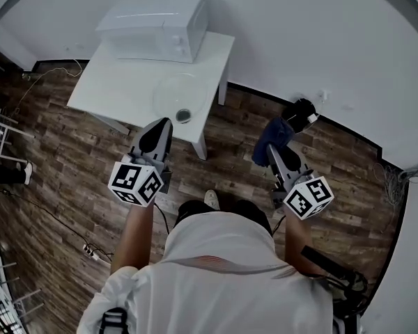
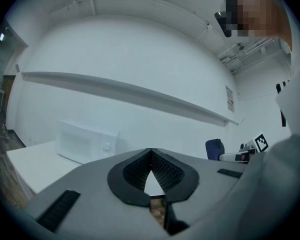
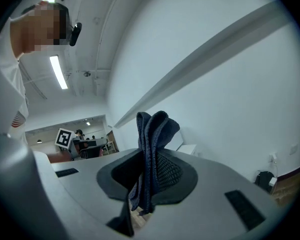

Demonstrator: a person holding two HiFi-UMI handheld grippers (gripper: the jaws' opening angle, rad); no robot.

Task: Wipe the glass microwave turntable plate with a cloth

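Observation:
The clear glass turntable plate (image 1: pixel 181 91) lies on the white table (image 1: pixel 118 89), in front of the white microwave (image 1: pixel 157 23). Both grippers are held over the wooden floor, short of the table. My left gripper (image 1: pixel 156 135) points at the table's near edge; its jaws (image 2: pixel 150 153) are shut with nothing between them. My right gripper (image 1: pixel 276 153) is off to the right of the table and is shut on a folded dark blue cloth (image 1: pixel 267 140). In the right gripper view the cloth (image 3: pixel 153 144) sticks up from between the pads.
A small dark round object (image 1: pixel 184 115) sits at the table's near edge beside the plate. A black device (image 1: pixel 299 111) rests on the floor by the wall. A power strip (image 1: pixel 90 251) and cables lie on the floor at left. The microwave (image 2: pixel 85 143) shows in the left gripper view.

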